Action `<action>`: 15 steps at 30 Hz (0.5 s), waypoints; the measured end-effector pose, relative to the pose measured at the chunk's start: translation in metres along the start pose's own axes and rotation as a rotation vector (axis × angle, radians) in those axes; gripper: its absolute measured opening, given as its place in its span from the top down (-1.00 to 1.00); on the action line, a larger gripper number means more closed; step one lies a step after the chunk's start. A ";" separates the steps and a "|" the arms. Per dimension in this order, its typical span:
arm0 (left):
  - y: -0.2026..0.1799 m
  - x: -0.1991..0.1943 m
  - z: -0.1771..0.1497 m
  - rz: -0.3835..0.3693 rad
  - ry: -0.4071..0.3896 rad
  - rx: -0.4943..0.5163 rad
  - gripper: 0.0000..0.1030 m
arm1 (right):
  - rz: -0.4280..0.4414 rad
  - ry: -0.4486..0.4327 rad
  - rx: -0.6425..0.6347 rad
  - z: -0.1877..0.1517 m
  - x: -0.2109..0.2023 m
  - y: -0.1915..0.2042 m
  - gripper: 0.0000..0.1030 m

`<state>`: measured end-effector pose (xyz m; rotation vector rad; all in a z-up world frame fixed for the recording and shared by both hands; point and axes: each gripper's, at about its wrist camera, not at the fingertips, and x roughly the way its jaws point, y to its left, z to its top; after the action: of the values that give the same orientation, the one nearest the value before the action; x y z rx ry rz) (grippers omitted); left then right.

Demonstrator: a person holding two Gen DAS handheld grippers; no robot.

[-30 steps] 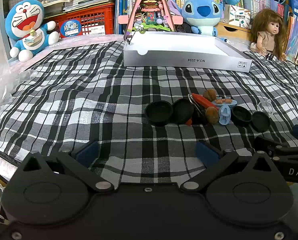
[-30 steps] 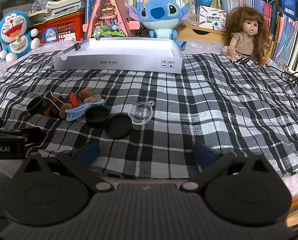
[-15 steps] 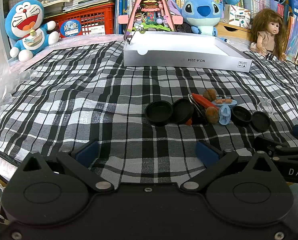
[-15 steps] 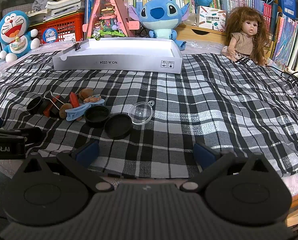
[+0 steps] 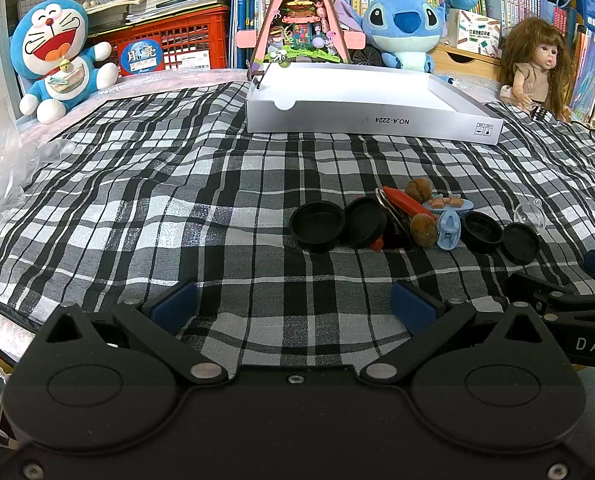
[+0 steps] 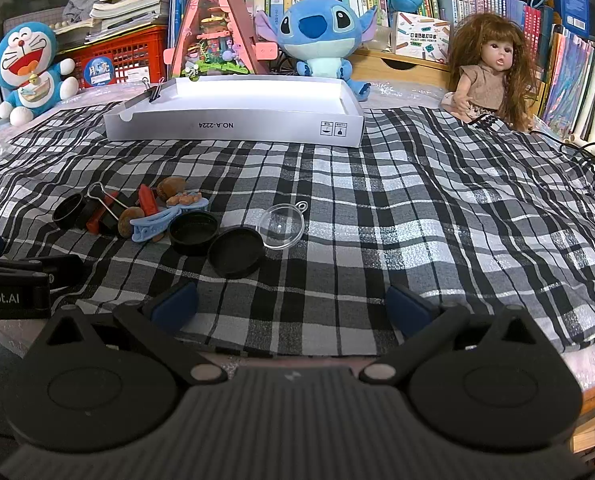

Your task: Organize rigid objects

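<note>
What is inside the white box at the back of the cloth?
The white box shows only bare white floor and a binder clip on its left wall. The strip behind its front wall is hidden.

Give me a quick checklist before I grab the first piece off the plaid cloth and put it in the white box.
1. Left gripper jaws open, holding nothing: ok.
2. Right gripper jaws open, holding nothing: ok.
3. White box open on top, floor looks bare: ok.
4. Nearest black cap lies apart from the pile: ok.
5. Clear dome touching that cap: cannot tell.
6. Cloth flat under the pieces: not ok, wrinkled.
</note>
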<state>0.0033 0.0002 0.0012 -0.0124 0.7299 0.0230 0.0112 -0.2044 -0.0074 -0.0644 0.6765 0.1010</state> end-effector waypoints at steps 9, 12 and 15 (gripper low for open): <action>0.000 0.000 0.000 0.000 -0.001 0.000 -1.00 | -0.001 0.001 0.002 -0.002 0.001 0.003 -1.00; 0.000 0.000 0.000 0.000 -0.002 0.000 -1.00 | -0.001 0.001 0.003 -0.001 0.000 0.002 -1.00; -0.001 0.000 0.001 0.000 -0.003 0.001 -1.00 | -0.002 0.000 0.004 -0.001 0.000 0.000 -1.00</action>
<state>0.0040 -0.0006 0.0014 -0.0118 0.7266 0.0227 0.0107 -0.2041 -0.0086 -0.0612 0.6771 0.0979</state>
